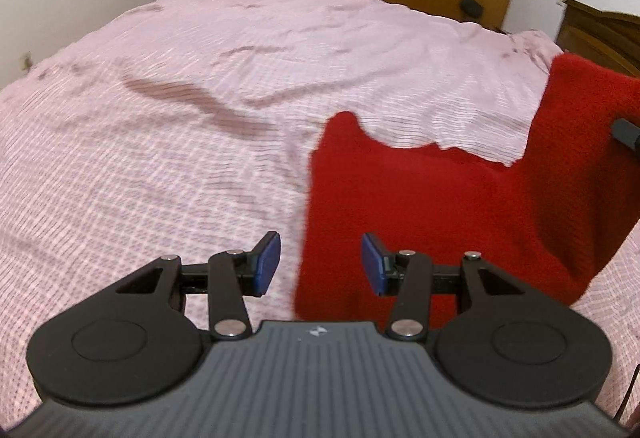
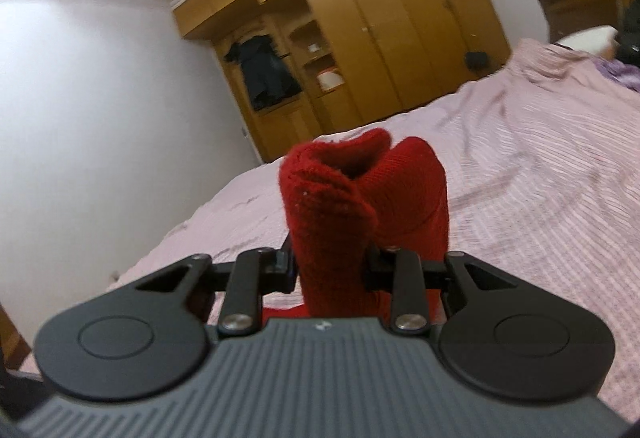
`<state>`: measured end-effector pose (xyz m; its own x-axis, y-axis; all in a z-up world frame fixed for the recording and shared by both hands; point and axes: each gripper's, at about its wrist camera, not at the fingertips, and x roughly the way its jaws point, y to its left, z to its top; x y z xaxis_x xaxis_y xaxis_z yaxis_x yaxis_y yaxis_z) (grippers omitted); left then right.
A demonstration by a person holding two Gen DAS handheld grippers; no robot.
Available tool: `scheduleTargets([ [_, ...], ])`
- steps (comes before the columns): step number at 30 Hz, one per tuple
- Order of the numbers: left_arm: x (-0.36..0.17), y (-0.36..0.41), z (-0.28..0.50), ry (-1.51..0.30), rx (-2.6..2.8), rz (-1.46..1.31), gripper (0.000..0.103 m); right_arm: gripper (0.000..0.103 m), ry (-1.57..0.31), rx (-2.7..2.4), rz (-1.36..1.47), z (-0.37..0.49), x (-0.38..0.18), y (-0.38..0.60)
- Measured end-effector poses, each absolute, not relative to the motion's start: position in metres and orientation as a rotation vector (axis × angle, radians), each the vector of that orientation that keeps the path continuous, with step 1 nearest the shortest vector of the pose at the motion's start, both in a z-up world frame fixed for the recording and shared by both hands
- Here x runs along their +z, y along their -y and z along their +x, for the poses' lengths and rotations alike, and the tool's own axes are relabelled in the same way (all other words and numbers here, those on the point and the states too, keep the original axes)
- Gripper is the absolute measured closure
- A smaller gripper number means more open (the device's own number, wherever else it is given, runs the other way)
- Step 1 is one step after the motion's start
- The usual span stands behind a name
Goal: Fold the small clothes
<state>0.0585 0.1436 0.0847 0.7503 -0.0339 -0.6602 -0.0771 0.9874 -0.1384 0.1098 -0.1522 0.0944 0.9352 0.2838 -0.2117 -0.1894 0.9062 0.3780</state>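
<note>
A red knitted garment (image 1: 432,206) lies partly on the pink checked bedspread (image 1: 160,158), and its right side is lifted up at the right edge of the left wrist view. My left gripper (image 1: 320,264) hovers over the garment's near left edge. It is open, and its blue pads (image 1: 267,264) touch nothing. A black piece of the other gripper (image 1: 626,132) shows against the raised cloth. In the right wrist view my right gripper (image 2: 332,270) is shut on a bunched fold of the red garment (image 2: 360,190), which stands up between the fingers and hides their pads.
The bedspread (image 2: 540,198) is wrinkled and stretches far to the left and back. A wooden wardrobe (image 2: 380,38) stands beyond the bed, with dark clothing (image 2: 264,74) hanging in an open section. A dark wooden headboard (image 1: 600,34) is at the right.
</note>
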Motion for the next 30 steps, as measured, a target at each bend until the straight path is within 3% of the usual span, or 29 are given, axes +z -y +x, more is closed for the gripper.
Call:
scheduleTargets([
  [13,0.064,-0.190,0.041,-0.747,0.076,-0.257,0.050,0.072,-0.461,0.358,-0.011,0.135,0.044,0.041],
  [17,0.060,-0.199,0.038,-0.752,0.076,-0.289,0.050,0.071,-0.414,0.337,-0.127,0.124,0.039,0.026],
  [26,0.060,-0.218,0.033,-0.751,0.077,-0.295,0.050,0.073,-0.231,0.330,-0.022,0.109,0.088,0.021],
  [30,0.059,-0.228,0.029,-0.753,0.098,-0.307,0.050,0.073,-0.259,0.395,-0.167,0.099,0.066,-0.015],
])
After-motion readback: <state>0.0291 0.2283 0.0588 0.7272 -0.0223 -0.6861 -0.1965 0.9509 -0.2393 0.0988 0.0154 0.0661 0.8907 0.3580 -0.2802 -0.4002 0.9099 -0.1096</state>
